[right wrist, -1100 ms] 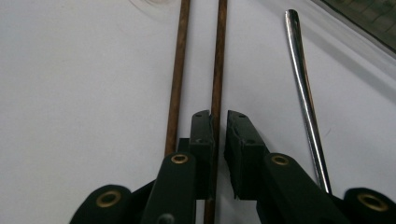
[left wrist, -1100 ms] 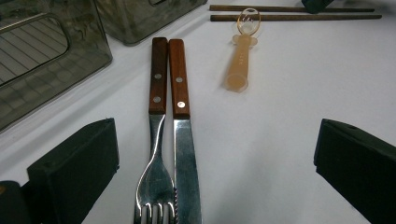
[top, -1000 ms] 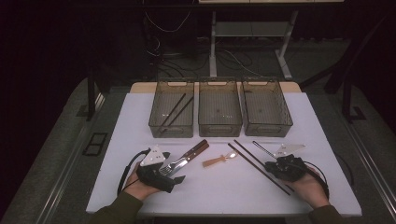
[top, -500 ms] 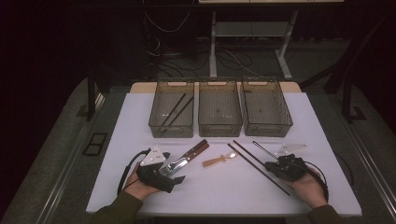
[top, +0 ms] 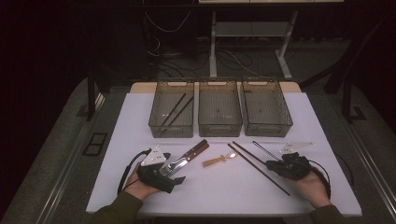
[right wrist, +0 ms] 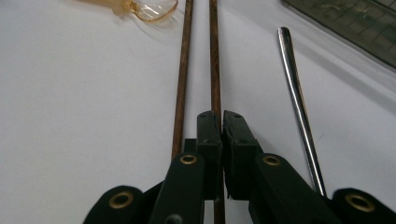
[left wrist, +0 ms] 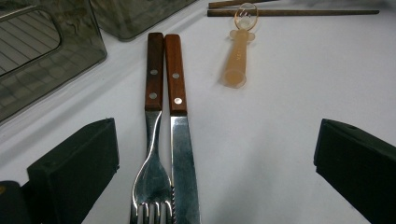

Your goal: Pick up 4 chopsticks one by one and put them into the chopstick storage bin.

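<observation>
Pinching one thin dark-brown wooden chopstick (right wrist: 215, 60) between my right gripper (right wrist: 220, 122) jaws, I have them clamped tight on it near its close end, low over the white bench (top: 243, 186). Its twin (right wrist: 181, 70) lies just beside, parallel and free, so I must lift straight up to avoid dragging it. I judge the stick light, stiff and smooth; a grip this near one end may let it swing, so a hold nearer the middle would steady it. To its other side lies a slim polished metal rod (right wrist: 295, 88), close but apart.

My left gripper (left wrist: 215, 163) jaws stand wide apart, straddling a wood-handled steel fork (left wrist: 153, 140) and matching knife (left wrist: 180, 140) lying side by side and touching; heavier, slick blades, best taken at the handles. A translucent orange plastic spoon (top: 219, 161) rests between the two groups. Beyond stand three smoky clear plastic bins (top: 220, 127), the left one already holding chopsticks; open bench lies ahead of them for carrying.
</observation>
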